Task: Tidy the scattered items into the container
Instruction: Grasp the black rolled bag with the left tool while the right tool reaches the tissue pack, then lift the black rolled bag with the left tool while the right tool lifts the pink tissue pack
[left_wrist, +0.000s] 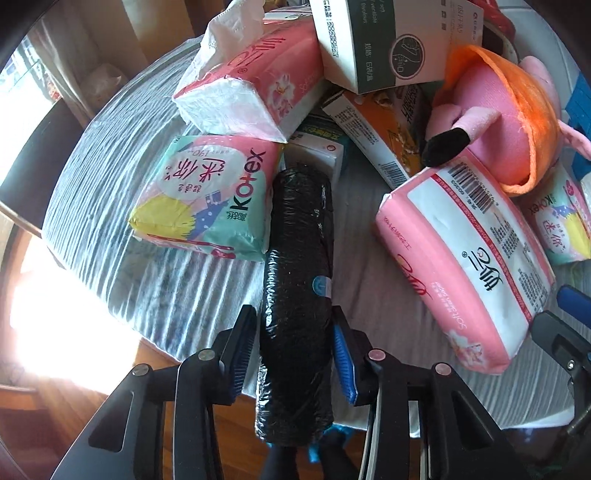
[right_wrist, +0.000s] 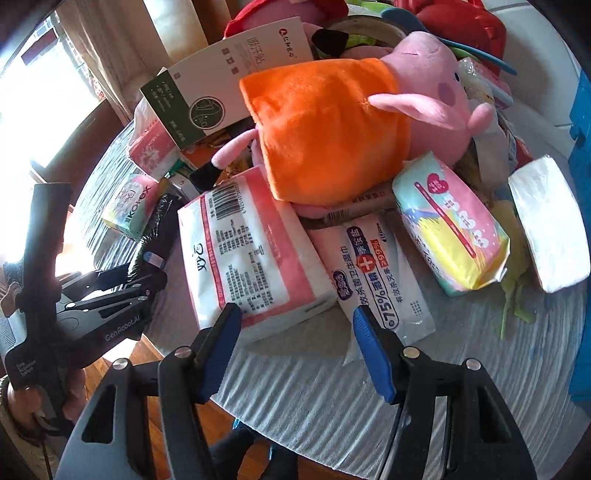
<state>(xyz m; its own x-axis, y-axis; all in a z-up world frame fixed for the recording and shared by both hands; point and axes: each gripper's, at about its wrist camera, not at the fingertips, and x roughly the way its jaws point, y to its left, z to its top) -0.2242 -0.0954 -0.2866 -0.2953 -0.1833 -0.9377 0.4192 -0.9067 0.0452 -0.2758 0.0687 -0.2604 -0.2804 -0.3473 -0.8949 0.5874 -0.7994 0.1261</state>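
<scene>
**Black roll in our left grip, right gripper waiting over the pile**

We have the black plastic-wrapped cylindrical roll (left_wrist: 295, 280) pinched between the blue-padded fingers (left_wrist: 341, 354) of our left gripper (left_wrist: 291, 354). The roll lies lengthwise along the fingers, its far end pointing into the heap and its near end jutting out past the edge of the round table with the grey-and-white striped cloth (left_wrist: 122, 280). Gripping it across its narrow width, near that overhanging end, looks sensible to us: the pads meet the wrap squarely on both sides, and the roll can be drawn out without disturbing its neighbours.

Just beside the roll on one side sits a teal-and-pink Kotex pad packet (left_wrist: 207, 199); on the other, apart from it, a pink-and-white soft tissue pack (left_wrist: 465, 266) lies tilted against the heap. Behind them rest an opened pink tissue pack (left_wrist: 251, 77) and a white-and-green cardboard box (left_wrist: 384, 40), with a pink plush pig in an orange dress (right_wrist: 332, 125) sprawled on top.

Our right gripper (right_wrist: 295, 350) hovers with its fingers spread and nothing between them, aimed at the near corner of the tissue pack and a white disinfectant wipes sachet (right_wrist: 380, 273).

We cannot make out the container in either view, so the roll's destination is unclear.
</scene>
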